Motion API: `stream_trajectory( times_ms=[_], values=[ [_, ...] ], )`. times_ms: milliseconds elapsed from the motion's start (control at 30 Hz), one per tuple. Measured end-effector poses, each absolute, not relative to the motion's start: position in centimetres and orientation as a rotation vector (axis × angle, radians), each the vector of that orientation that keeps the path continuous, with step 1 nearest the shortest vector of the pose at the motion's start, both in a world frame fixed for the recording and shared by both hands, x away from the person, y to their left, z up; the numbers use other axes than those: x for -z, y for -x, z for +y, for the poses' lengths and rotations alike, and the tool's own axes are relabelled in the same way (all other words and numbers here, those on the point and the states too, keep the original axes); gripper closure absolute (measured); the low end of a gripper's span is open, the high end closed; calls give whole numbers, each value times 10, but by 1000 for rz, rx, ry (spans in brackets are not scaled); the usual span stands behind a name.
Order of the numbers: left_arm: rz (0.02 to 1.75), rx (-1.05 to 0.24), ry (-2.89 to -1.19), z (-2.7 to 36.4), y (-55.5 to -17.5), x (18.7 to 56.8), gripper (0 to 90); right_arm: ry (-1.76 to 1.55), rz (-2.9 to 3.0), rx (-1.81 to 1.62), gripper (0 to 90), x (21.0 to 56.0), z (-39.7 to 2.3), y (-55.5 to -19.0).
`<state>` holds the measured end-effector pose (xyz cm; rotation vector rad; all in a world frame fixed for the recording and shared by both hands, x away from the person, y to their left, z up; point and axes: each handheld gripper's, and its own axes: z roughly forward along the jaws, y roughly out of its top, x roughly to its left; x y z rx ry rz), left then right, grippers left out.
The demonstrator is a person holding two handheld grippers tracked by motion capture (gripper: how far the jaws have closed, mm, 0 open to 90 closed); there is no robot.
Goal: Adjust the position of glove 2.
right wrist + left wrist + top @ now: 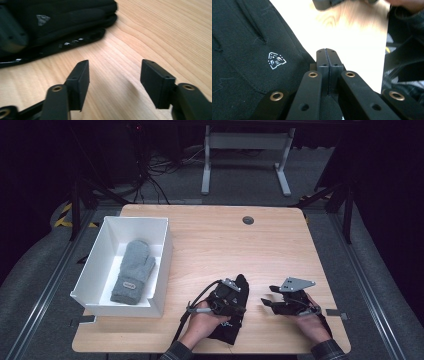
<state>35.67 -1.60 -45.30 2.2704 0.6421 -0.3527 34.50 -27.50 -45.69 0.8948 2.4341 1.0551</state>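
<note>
Black glove (235, 312) near table's (220, 232) front edge.

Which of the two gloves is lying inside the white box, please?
The grey mitten lies inside the white box; the black glove lies on the table.

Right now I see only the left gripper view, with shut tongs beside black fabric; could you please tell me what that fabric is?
Observer: It is a black glove lying flat near the front edge of the table.
Operator: Thank you. Are the right tongs open?
Observer: Yes, the right tongs stand open over bare wood, to the right of the glove, with nothing between them.
Operator: Is there a container anywhere?
Observer: A white box sits at the table's left side, with a grey mitten lying in it.
</note>
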Motion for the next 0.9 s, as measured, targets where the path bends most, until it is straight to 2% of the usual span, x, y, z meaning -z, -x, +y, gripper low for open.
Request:
stream_trajectory(
  times_ms=[333, 567, 700, 900],
  values=[
    [633, 267, -2386, 1, -348, 448, 900, -960, 2379, -989, 351, 463, -287, -356],
    [688, 180, -2407, 28, -352, 445, 900, -956, 2365, -975, 326, 465, -287, -357],
    [732, 121, -2407, 44, -356, 444, 900, -951, 2348, -981, 274, 466, -288, -359],
    [730, 93, -2385, 51, -356, 440, 900, -970, 2326, -997, 236, 469, -289, -361]
  ],
)
